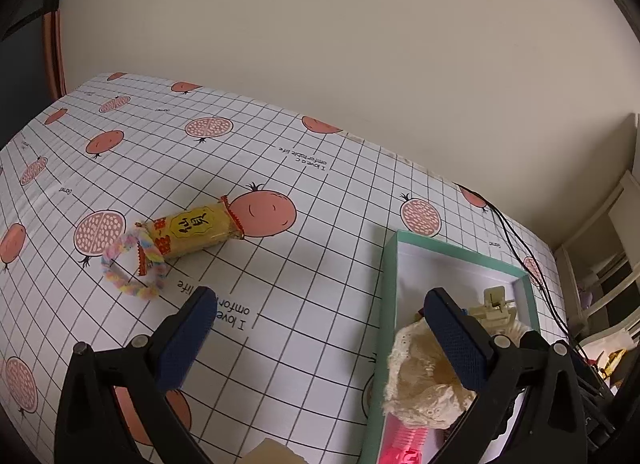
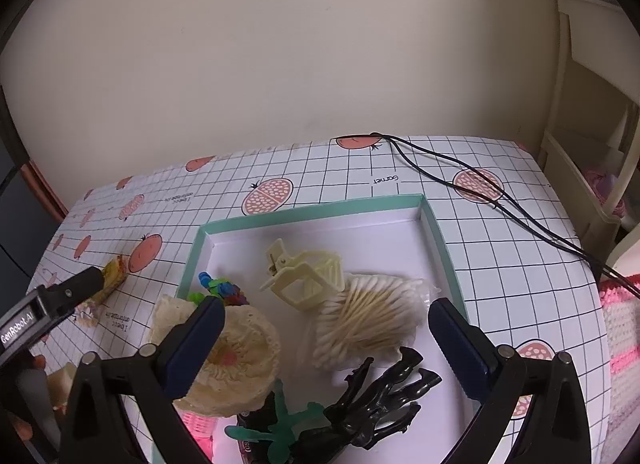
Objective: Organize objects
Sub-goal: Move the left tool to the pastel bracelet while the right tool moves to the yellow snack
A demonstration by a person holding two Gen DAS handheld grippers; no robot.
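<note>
A yellow snack packet (image 1: 192, 233) lies on the gridded tablecloth, with a pastel braided hair ring (image 1: 132, 266) touching its near end. My left gripper (image 1: 320, 304) hovers open just short of them, holding nothing. The teal-rimmed white box (image 2: 316, 213) holds a cream hair claw (image 2: 306, 276), a bundle of cotton swabs (image 2: 368, 318), a cream lace scrunchie (image 2: 236, 364), black claw clips (image 2: 380, 400) and small coloured clips (image 2: 220, 289). My right gripper (image 2: 326, 316) hangs open above the box. The box (image 1: 390, 284) also shows at the right of the left wrist view.
Two black cables (image 2: 480, 188) run across the table's far right part. A cream shelf unit (image 2: 592, 112) stands at the right, and a pink-and-white knitted cloth (image 2: 624, 328) lies at the table's right edge. The wall rises close behind the table.
</note>
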